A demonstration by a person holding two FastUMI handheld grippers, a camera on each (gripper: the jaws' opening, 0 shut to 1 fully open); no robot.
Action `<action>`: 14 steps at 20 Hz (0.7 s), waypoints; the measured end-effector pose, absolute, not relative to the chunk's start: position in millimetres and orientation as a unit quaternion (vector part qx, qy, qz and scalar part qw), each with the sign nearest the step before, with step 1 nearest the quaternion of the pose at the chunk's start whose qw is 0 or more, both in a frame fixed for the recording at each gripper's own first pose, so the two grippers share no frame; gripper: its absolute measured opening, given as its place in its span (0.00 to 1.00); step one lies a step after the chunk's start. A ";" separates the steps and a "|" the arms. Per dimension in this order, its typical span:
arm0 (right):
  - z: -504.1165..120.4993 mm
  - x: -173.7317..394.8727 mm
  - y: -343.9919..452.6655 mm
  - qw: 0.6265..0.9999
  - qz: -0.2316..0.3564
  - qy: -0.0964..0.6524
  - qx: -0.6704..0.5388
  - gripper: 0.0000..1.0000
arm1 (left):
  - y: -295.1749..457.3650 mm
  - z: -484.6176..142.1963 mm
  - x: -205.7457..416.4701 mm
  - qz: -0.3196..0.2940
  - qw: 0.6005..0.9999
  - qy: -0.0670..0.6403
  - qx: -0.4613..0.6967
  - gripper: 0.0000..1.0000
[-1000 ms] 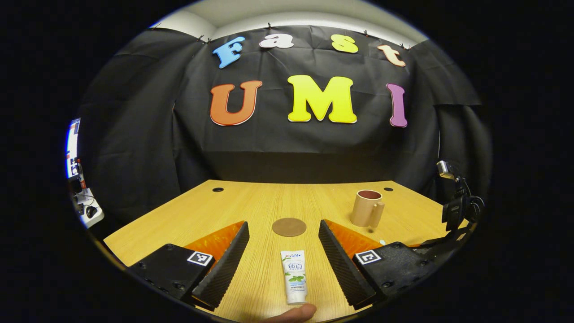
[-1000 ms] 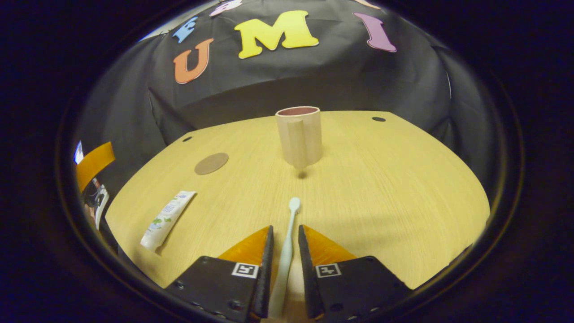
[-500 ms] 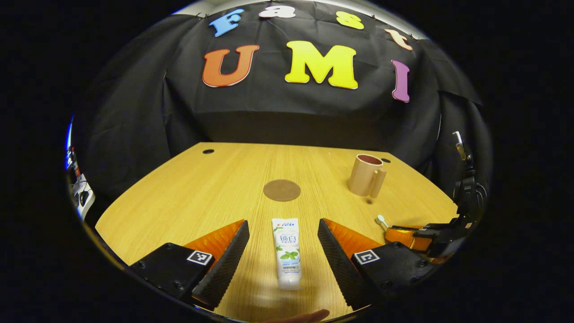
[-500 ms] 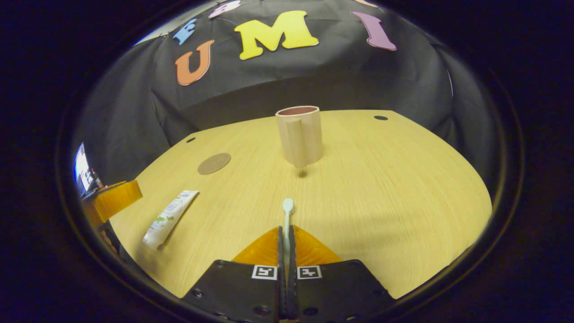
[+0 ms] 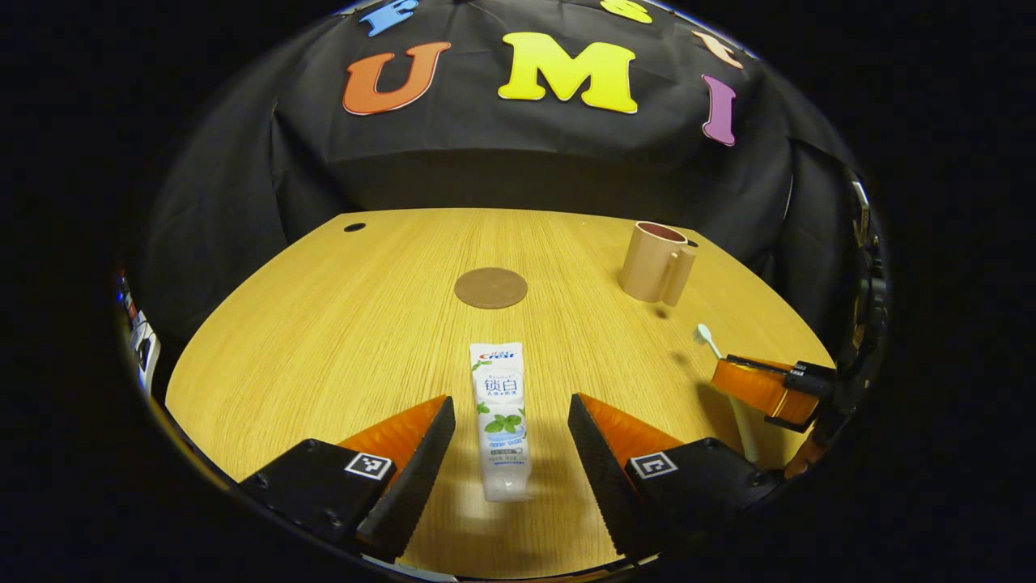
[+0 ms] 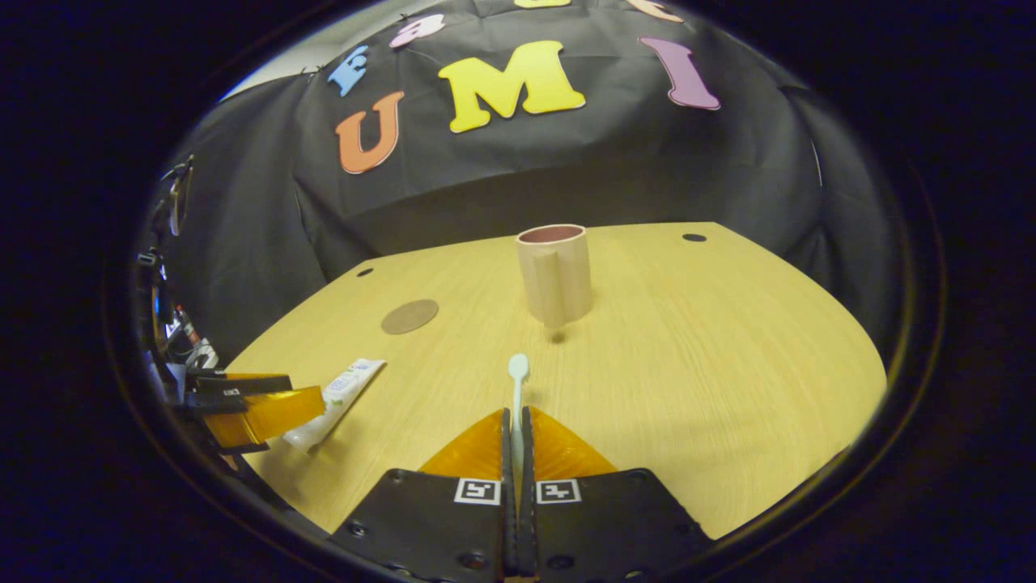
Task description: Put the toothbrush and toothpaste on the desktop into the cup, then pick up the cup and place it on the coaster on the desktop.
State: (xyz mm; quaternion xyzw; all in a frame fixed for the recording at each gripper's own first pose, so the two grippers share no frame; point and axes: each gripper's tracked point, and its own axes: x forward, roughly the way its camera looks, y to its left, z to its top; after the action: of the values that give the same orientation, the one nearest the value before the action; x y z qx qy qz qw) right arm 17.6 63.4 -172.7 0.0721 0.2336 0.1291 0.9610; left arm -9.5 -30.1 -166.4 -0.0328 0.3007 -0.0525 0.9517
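Left gripper (image 5: 510, 421): jaws spread wide, low over the light wood-grain table (image 5: 340, 324). White toothpaste tube with green leaf print (image 5: 500, 417) flat on the table between the jaws, touching neither, long axis running away from the camera, crimped end nearest the camera. Same tube in the right gripper view (image 6: 344, 393), lower end hidden behind the left gripper (image 6: 251, 409).

Right gripper (image 6: 516, 429): jaws closed on the handle of the pale mint-white toothbrush (image 6: 517, 380), both fingers pressed against it. Brush head projecting forward past the fingertips, aimed toward the cup. In the left gripper view, right gripper (image 5: 769, 389) at the right side of the table, toothbrush (image 5: 712, 344) slanting up and out of it, head uppermost; lower handle reaching toward the table, contact with the table not determinable.

Beige cylindrical cup with a flat handle and dark pink interior (image 6: 554, 271): upright on the table, beyond the toothbrush head and apart from it, handle facing the right gripper view. In the left gripper view, cup (image 5: 651, 263) toward the far right of the table.

Round flat brown coaster (image 5: 490, 287): on the table, beyond the far end of the toothpaste tube, left of the cup, apart from both. Nothing on it. In the right gripper view, coaster (image 6: 409, 316) left of the cup.
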 end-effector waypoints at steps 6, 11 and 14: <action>-151.7 13.4 54.6 0.968 0.127 0.205 0.075 0.01 | -31.3 -182.5 -10.4 -0.054 0.940 0.335 -0.032 0.66; -135.8 11.8 49.5 0.972 0.125 0.186 0.075 0.01 | -31.4 -193.6 -9.2 -0.051 0.932 0.355 -0.053 0.66; -123.4 10.9 45.4 0.975 0.121 0.172 0.072 0.01 | -25.5 -196.1 -7.9 -0.036 0.931 0.358 -0.062 0.47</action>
State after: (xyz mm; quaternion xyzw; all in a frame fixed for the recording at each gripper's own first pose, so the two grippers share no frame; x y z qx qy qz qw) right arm 10.9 45.4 -123.4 0.0719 0.1718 0.1209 0.9750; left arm -7.9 -25.5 -196.1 -0.0618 0.3576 -0.0362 0.9311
